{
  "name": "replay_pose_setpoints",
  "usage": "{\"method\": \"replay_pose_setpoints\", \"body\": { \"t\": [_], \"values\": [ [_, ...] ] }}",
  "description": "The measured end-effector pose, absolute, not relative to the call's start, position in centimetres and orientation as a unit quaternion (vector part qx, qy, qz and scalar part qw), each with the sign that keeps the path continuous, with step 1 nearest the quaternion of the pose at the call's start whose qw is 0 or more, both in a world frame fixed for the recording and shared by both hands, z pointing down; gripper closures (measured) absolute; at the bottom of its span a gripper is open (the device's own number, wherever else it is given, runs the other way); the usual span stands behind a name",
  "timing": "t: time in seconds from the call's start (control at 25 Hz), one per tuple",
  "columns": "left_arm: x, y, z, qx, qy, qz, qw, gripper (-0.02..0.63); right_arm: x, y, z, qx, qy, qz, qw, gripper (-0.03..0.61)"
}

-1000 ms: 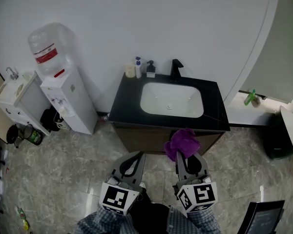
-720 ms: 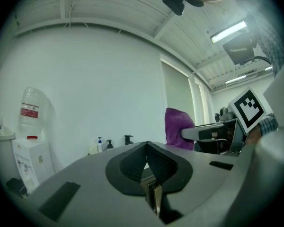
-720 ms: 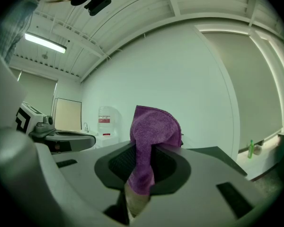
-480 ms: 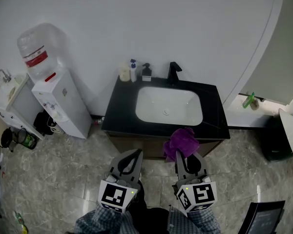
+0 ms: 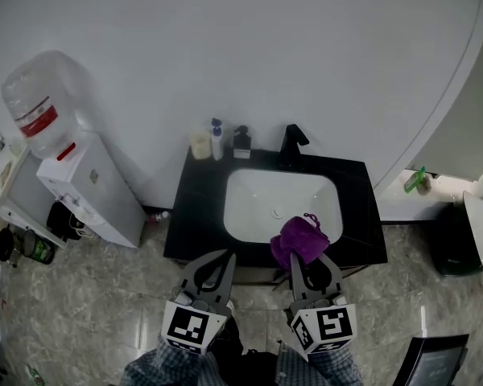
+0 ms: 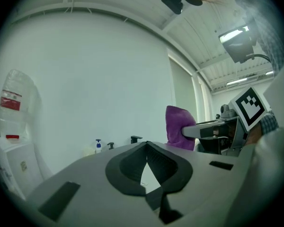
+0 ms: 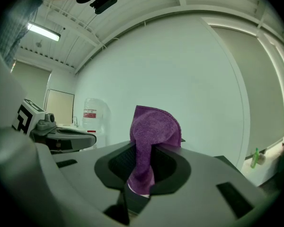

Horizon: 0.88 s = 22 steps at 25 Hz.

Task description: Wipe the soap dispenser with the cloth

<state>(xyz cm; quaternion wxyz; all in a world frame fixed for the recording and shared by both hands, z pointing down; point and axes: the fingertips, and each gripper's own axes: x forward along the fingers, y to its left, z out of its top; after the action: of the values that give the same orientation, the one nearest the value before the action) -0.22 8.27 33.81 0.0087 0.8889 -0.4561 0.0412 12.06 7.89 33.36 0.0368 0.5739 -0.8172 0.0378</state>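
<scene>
Cloth loaded, closing in on the sink

Head view: right gripper (image 5: 311,257) fingers clamp the fuzzy purple cloth (image 5: 299,238), bunched ahead for rubbing. The small dark pump-top soap dispenser (image 5: 241,142) is well beyond the fingers, back-left on the black worktop (image 5: 195,215), nearer than a second ago. Left gripper view: left gripper (image 6: 146,145) fingers closed, empty, probably spare for steadying. Right gripper view: cloth pokes up between fingers.

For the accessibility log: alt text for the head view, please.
Right gripper holds a purple cloth by the sink's near edge; left gripper is shut, empty. The soap dispenser stands untouched behind the sink, beside the faucet.
</scene>
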Motion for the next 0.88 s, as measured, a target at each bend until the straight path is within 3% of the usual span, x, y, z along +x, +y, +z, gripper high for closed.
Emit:
{"method": "replay_pose_setpoints", "body": {
  "t": [0.4,0.88],
  "values": [
    [-3.4,-4.9,33.5,0.898,-0.436,0.057,-0.009,0.612,8.7,-5.7,33.2,0.583,-0.81,0.048,0.037,0.502],
    [-4.6,-10.0,34.1,0.896,-0.441,0.041,0.007,0.612,7.3,-10.7,34.4,0.582,-0.81,0.058,0.052,0.502]
  ]
}}
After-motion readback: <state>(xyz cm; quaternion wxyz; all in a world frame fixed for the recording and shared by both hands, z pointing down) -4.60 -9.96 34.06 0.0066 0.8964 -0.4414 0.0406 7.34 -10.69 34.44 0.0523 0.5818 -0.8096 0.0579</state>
